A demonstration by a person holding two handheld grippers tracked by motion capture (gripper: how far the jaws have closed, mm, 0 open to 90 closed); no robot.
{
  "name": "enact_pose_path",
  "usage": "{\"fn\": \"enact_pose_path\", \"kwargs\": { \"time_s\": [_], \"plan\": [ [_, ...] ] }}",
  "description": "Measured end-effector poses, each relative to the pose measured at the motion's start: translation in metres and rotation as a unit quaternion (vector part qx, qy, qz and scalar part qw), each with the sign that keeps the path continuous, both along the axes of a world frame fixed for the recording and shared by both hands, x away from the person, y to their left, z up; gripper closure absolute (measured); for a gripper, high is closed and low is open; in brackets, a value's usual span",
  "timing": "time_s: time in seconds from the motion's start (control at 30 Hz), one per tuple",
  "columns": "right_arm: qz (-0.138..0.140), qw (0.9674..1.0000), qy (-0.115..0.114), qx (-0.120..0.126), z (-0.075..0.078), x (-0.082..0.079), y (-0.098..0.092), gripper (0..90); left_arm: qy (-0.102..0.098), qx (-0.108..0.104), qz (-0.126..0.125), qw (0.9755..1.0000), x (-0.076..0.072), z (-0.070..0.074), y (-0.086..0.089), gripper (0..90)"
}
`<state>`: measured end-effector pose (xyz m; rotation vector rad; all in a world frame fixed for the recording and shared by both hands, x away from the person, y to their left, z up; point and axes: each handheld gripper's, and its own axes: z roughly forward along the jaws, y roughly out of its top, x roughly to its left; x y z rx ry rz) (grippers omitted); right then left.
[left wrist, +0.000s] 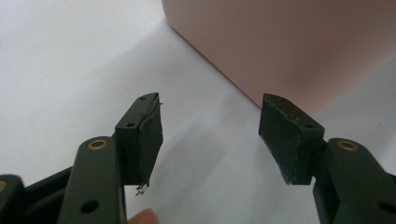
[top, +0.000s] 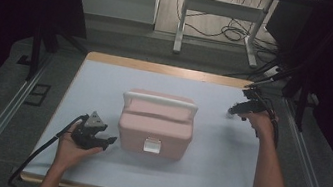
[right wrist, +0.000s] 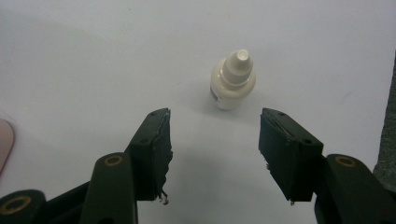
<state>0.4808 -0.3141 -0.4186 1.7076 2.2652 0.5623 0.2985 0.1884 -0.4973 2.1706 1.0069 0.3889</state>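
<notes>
from my remote seat i see the right gripper [right wrist: 214,122] with its fingers [right wrist: 154,149] spread wide apart and holding nothing, aimed at a small white dropper bottle [right wrist: 232,80] that stands upright on the pale surface [right wrist: 93,60]. the bottle sits just beyond the fingertips, clear of both, a little toward the far finger's side of the centre line but within the span of the opening; neither pad touches it. in the high view the right gripper [top: 238,111] is near the far right part of the surface [top: 222,178], and the bottle [top: 230,112] shows there as a tiny pale speck right at its tips, too small for me to read any detail. a pink box [top: 156,125] with a white handle and a white latch stands in the middle of the surface, well apart from the bottle. my left gripper [top: 107,142] rests low at the near left, held in the person's hand, pointing at the near left corner of the box. in the left gripper view its fingers [left wrist: 142,135] are also wide apart and empty, and the pink box [left wrist: 289,42] wall rises just past them, closer to the right-hand finger in that view, with a gap of bare surface between the tips and the box
</notes>
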Motion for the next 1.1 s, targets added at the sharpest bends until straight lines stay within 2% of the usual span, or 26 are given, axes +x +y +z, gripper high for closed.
{"fn": "enact_pose_path", "kwargs": {
  "time_s": [0.37,0.43,0.53,0.87,1.03,1.1],
  "plan": [
    [0.002,0.9999,0.004,-0.013,-0.002,0.016,0.006,43.4,0.004,0.005,-0.002,1.0000,0.001,-0.002,-0.001,39.4],
    [0.000,1.0000,0.005,-0.007,-0.004,0.020,0.007,43.6,0.005,0.006,-0.004,1.0000,0.001,-0.003,-0.002,39.4],
    [-0.001,0.9996,0.011,-0.025,-0.010,0.025,0.010,43.6,0.006,0.008,-0.004,0.9999,0.002,-0.005,-0.002,39.4],
    [-0.010,0.9986,0.017,-0.050,-0.020,0.044,0.019,44.3,0.006,0.015,-0.006,0.9999,0.003,-0.005,-0.002,39.3],
    [-0.013,0.9975,0.034,-0.061,-0.033,0.050,0.018,44.8,0.005,0.009,-0.004,0.9999,0.002,-0.004,-0.002,39.3],
    [-0.014,0.9973,0.038,-0.062,-0.037,0.052,0.018,48.0,0.004,0.009,-0.004,0.9999,0.002,-0.004,-0.001,39.3]
  ]
}}
